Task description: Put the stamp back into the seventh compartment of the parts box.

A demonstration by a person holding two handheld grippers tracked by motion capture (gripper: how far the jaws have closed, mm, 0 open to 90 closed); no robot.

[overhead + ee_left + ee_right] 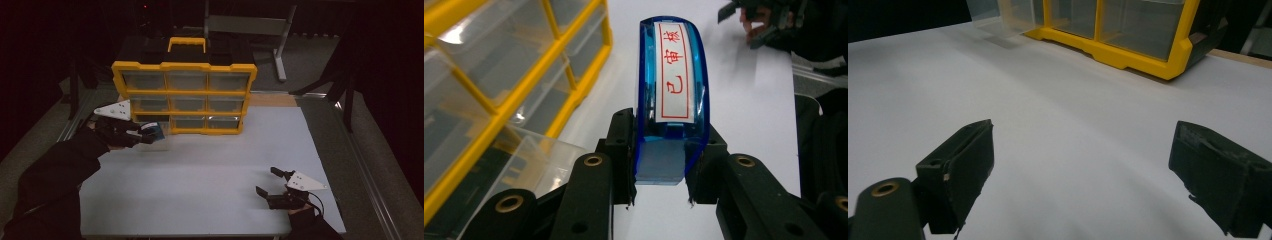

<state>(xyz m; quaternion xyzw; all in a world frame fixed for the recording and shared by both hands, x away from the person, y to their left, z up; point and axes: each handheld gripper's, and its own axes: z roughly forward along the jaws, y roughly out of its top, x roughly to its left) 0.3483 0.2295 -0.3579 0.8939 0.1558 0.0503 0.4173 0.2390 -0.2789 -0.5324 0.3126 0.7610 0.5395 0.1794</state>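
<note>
My left tongs clamp the blue stamp, long axis pointing away; the pulled-out clear drawer sits just left. Right tongs gape wide, idle.

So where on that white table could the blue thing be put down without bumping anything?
The widest bare stretch of the table lies between the yellow drawer cabinet and the near edge, left of the right gripper. The strip right of the cabinet is free too. It is crowded at the cabinet's lower left, where the left gripper holds the blue case above a pulled-out clear drawer.
</note>
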